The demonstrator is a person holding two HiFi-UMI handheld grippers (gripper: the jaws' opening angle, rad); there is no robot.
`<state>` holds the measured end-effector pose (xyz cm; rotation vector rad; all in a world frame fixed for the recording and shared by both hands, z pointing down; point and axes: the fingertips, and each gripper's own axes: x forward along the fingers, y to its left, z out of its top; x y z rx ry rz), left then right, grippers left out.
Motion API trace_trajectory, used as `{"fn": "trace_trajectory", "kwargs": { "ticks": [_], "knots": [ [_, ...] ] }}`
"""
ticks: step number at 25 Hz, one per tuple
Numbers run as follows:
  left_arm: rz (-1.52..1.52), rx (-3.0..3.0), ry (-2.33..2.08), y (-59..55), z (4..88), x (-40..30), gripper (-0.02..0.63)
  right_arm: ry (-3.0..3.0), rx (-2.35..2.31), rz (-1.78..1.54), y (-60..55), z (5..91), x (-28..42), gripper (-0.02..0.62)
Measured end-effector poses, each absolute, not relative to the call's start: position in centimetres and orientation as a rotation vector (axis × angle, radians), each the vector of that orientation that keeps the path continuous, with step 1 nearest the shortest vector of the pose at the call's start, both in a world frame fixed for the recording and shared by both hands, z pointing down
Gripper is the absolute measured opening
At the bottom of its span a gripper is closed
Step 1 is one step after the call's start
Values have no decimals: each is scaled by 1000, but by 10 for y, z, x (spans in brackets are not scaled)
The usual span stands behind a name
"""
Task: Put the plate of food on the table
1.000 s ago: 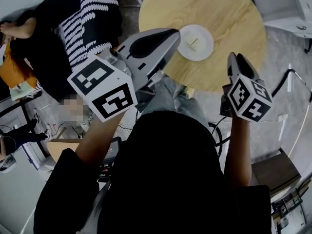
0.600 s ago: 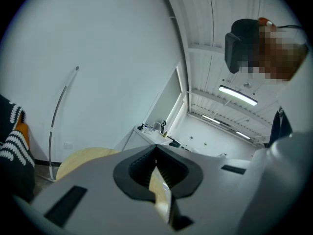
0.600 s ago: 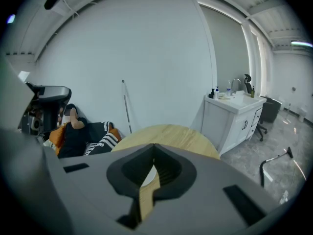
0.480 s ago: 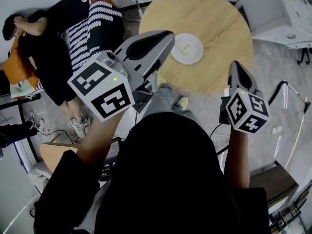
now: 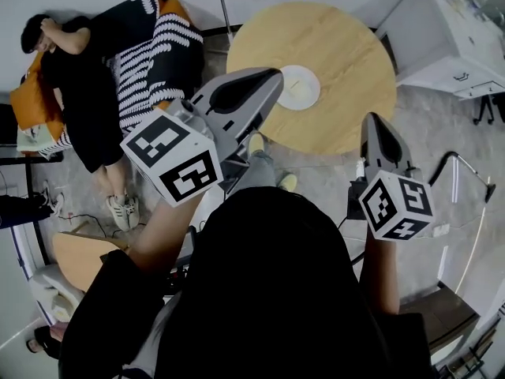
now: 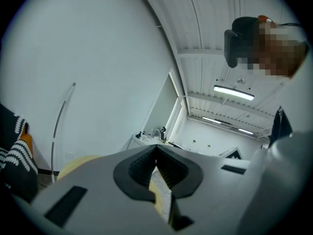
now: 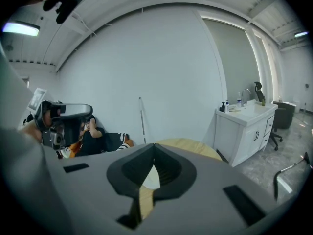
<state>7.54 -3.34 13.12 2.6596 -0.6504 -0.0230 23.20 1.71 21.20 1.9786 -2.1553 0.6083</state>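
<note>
The left arm (image 5: 158, 239) and right arm (image 5: 380, 279) reach forward. The left gripper (image 5: 272, 76) points level, its fingers (image 6: 98, 195) together and empty. The right gripper (image 5: 372, 125) tilts slightly down, also closed on nothing.

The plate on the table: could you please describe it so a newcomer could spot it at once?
In the head view, find the round wooden table near the top. The white plate lies just left of its middle. It is the only thing lying there, white against pale wood.
</note>
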Motion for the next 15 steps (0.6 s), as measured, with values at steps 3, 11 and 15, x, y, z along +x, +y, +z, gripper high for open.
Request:
{"fn": "trace_trajectory", "kwargs": {
  "ticks": [3,11,15],
  "knots": [
    [-41,2679,-662,-22,126,73,6,-2184,1970,571,30,205,227,8],
    [-37,2670,-720,-6,127,52,6,-2242,1942,531,41,203,212,9],
    [-35,2667,-752,-1,129,46,6,-2266,1924,533,41,206,207,9]
  ]
}}
